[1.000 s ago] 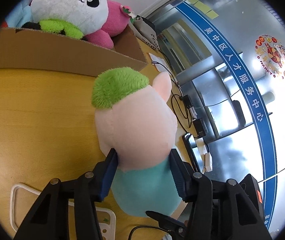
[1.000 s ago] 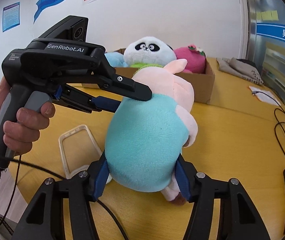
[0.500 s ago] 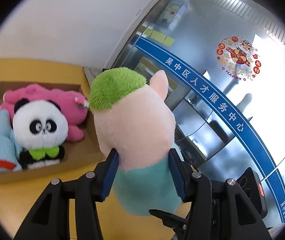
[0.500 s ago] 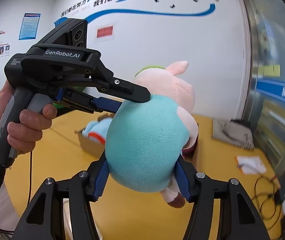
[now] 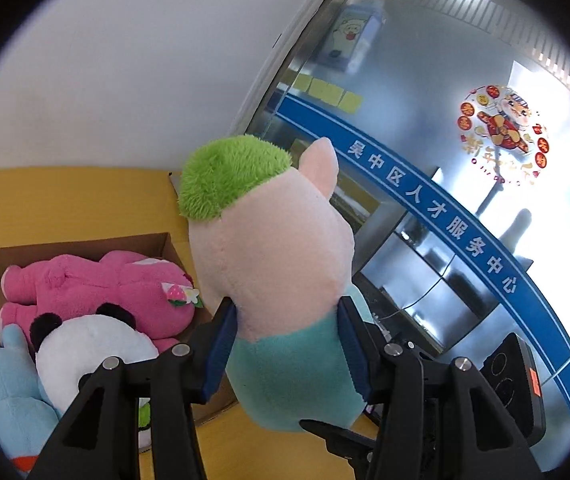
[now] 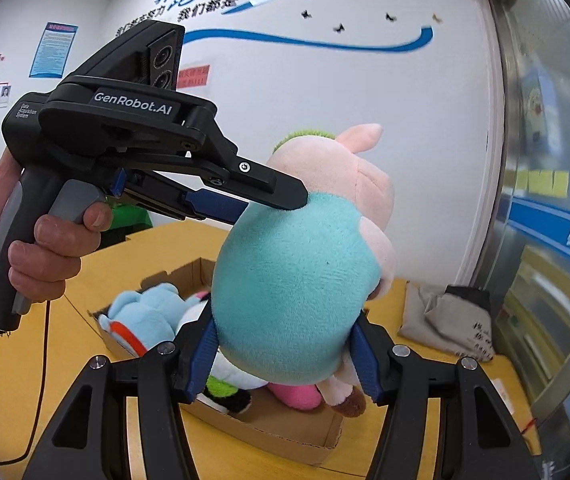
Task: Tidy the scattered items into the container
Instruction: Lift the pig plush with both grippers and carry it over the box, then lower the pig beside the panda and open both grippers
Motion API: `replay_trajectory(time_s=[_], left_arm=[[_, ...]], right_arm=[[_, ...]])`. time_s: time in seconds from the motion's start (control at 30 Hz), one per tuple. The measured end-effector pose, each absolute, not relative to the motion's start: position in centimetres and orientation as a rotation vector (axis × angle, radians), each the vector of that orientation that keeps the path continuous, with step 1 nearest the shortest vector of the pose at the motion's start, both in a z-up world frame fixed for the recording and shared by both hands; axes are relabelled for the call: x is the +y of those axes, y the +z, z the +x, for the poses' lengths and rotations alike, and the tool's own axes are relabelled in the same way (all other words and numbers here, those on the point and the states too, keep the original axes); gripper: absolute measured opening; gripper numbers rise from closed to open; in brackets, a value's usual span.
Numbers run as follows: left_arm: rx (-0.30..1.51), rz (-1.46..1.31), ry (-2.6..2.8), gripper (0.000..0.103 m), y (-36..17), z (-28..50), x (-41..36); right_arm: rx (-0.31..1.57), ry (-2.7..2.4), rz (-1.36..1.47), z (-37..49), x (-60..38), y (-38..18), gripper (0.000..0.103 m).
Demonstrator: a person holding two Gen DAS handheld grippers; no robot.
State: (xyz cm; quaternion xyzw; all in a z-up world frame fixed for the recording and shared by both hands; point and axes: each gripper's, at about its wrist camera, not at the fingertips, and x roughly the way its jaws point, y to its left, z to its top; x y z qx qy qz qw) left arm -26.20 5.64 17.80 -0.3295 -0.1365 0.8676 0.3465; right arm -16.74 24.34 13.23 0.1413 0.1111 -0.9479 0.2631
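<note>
A pig plush toy [image 5: 285, 280] with a green tuft and teal shirt hangs in mid-air, gripped by both tools at once: the left gripper [image 5: 285, 344] clamps it where pink head meets shirt, the right gripper [image 6: 285, 344] squeezes the teal belly, centre frame in both views. Below, at lower left, the cardboard box [image 5: 85, 242] on the yellow table [image 6: 133, 256] already holds a pink plush [image 5: 97, 292], a panda [image 5: 85, 356] and a blue plush [image 5: 1, 384], leaving little free floor. The likely trouble: the soft body could slip or twist if one grip lets go first, or the toy could land on the crowded pile and roll over the low wall. The left tool's housing reads "GenRobot.AI" and, apparently, "Data Acquisition System". A blue band [image 5: 437, 216] on the glass at right carries "吴中区人才服务中心"; the wall lettering at upper left is too blurred to read.
</note>
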Motion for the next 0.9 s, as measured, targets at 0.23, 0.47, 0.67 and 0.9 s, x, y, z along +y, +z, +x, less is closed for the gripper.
replay_trajectory(time_s=[0.23, 0.47, 0.67, 0.9], left_arm=[[-0.485, -1.128, 2.178, 0.05, 4.7, -33.9, 5.9], [-0.426, -1.206, 2.199, 0.05, 0.1, -34.0, 7.4], [-0.271, -1.241, 2.277, 0.051, -1.1, -33.5, 9.2], [-0.367, -1.241, 2.274, 0.049, -0.5, -31.6, 6.7]], right_arm=[[0.262, -2.528, 0.622, -23.4, 24.3, 3.5, 0.064], [0.285, -2.493, 0.798, -23.9, 24.7, -1.1, 0.076], [0.171, -2.509, 0.716, -20.7, 27.7, 2.4, 0.075], [0.078, -2.607, 0.669, -25.0, 27.3, 5.4, 0.064]])
